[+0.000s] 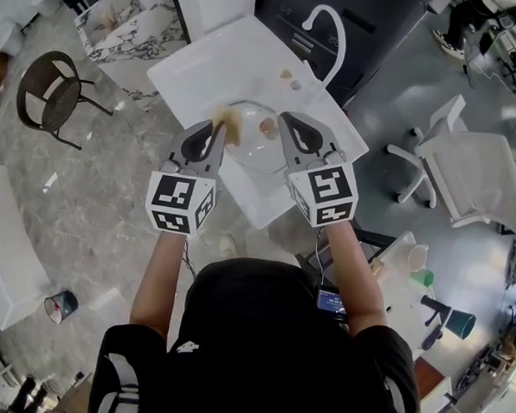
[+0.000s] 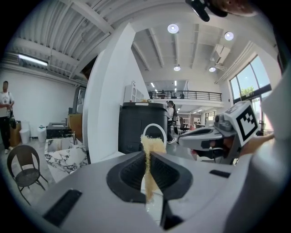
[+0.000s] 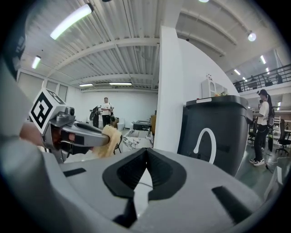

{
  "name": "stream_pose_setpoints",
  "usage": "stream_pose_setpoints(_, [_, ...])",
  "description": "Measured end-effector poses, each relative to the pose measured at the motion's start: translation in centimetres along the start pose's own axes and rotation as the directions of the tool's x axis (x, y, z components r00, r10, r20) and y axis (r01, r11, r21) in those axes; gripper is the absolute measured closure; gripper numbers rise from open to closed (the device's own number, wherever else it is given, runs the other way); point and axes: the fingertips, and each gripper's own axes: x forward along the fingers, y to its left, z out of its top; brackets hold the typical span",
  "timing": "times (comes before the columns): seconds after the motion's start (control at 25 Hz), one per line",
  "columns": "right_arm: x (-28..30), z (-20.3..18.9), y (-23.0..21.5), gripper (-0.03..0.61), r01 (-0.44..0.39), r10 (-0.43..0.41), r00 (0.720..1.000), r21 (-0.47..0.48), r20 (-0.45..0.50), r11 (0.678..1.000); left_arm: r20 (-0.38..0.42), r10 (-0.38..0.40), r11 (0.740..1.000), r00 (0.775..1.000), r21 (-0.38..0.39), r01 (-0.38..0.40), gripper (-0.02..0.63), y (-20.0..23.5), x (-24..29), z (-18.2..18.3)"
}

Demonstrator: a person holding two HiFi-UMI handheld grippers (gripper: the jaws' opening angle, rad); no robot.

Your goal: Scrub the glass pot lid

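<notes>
Lid (image 1: 248, 153) pre-scrub; left hand-held gripper (image 2: 148, 157) pinches sponge (image 2: 153, 144), right hand-held gripper (image 3: 146, 151) pressed together, empty. Next we bring sponge onto glass.

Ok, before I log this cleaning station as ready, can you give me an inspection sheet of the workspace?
Surface: white sink counter with a basin and a white gooseneck tap at the back.
Job's things: glass pot lid lying in the basin; yellow scrub pad.
Clutter: two small objects beside the tap, too small to name.
Grippers: left gripper shut on the scrub pad; right gripper shut, nothing seen between its jaws; both over the basin.
Cables: thin lead below the right gripper.
Surroundings: dark cabinet, round-backed chair, white office chair.
</notes>
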Motion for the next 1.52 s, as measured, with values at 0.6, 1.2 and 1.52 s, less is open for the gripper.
stream_pose_setpoints(0.6, [4.4, -7.0, -3.6, 0.580, -0.063, 0.068, 0.989, 0.041, -0.128, 0.997, -0.140, 0.023, 0.999, 0.990, -0.039, -0.029, 0.595, 1.0, 6.7, -6.3])
stream_pose_setpoints(1.2, [7.9, -16.9, -4.3, 0.580, -0.140, 0.174, 0.934, 0.131, -0.312, 0.982, -0.253, 0.004, 0.996, 0.967, -0.084, -0.027, 0.595, 1.3, 11.0, -13.2])
stream_pose_setpoints(1.52, [8.9, -22.3, -3.3, 0.580, -0.173, 0.247, 0.885, 0.216, -0.394, 0.961, -0.334, -0.018, 0.994, 0.942, -0.108, -0.019, 0.595, 1.5, 12.2, -17.7])
